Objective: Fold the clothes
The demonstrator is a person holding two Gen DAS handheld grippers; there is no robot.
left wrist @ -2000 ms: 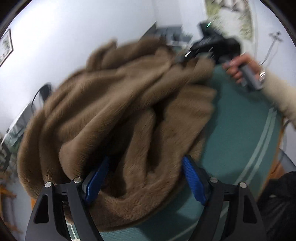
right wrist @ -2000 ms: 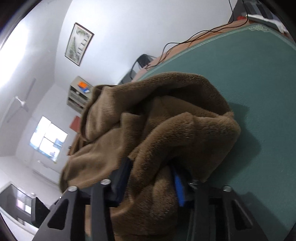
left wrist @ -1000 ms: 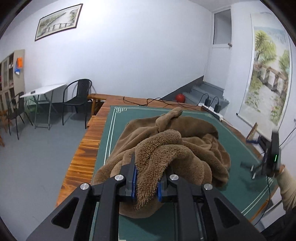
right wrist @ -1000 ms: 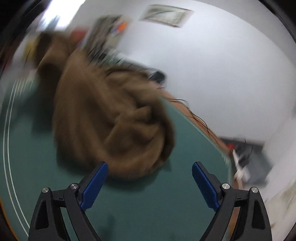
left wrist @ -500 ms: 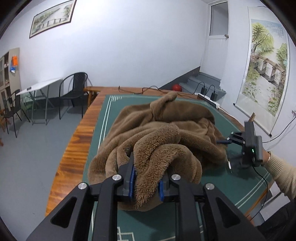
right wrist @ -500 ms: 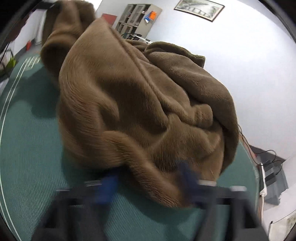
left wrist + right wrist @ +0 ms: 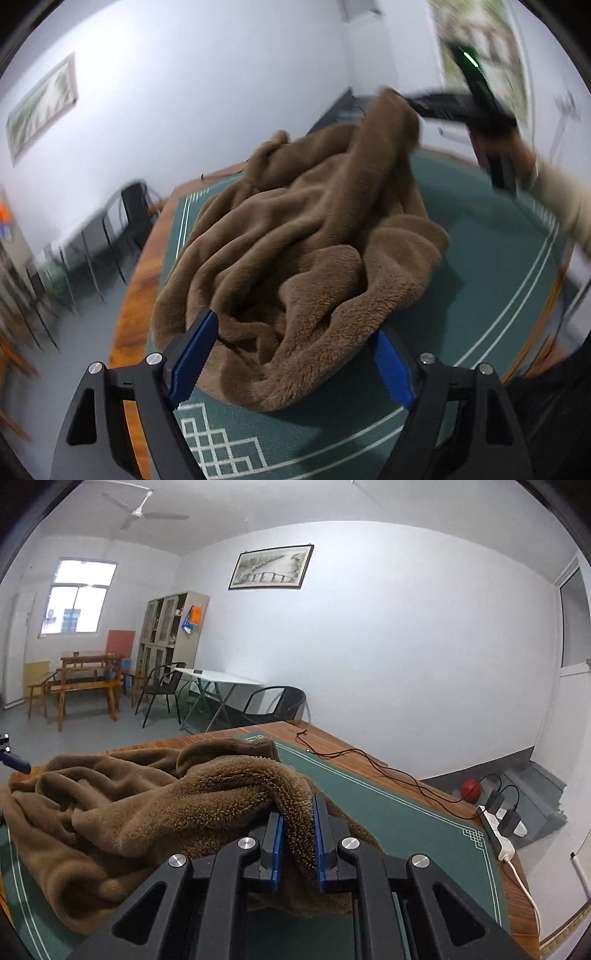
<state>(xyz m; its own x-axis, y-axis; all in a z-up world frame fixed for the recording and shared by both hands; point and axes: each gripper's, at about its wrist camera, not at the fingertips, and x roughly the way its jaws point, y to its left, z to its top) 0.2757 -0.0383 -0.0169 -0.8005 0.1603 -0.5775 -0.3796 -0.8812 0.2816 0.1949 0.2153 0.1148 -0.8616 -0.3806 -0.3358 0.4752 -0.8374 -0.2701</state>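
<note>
A brown fleece garment (image 7: 306, 236) lies bunched on the green table mat (image 7: 491, 280). My left gripper (image 7: 291, 354) is open, its blue pads on either side of the garment's near folds, holding nothing. My right gripper (image 7: 297, 843) is shut on a fold of the brown garment (image 7: 155, 812) and holds that fold lifted. In the left wrist view the right gripper (image 7: 417, 107) shows blurred at the far top, lifting a peak of the cloth.
The mat (image 7: 406, 819) covers a wooden table (image 7: 332, 744) with a black cable (image 7: 369, 760) across its far side. A power strip (image 7: 498, 834) hangs off the right edge. Chairs (image 7: 273, 705) and a white folding table (image 7: 221, 679) stand beyond.
My left gripper has let go of the garment and opened wide. My right gripper has closed on a fold and lifted it upward.
</note>
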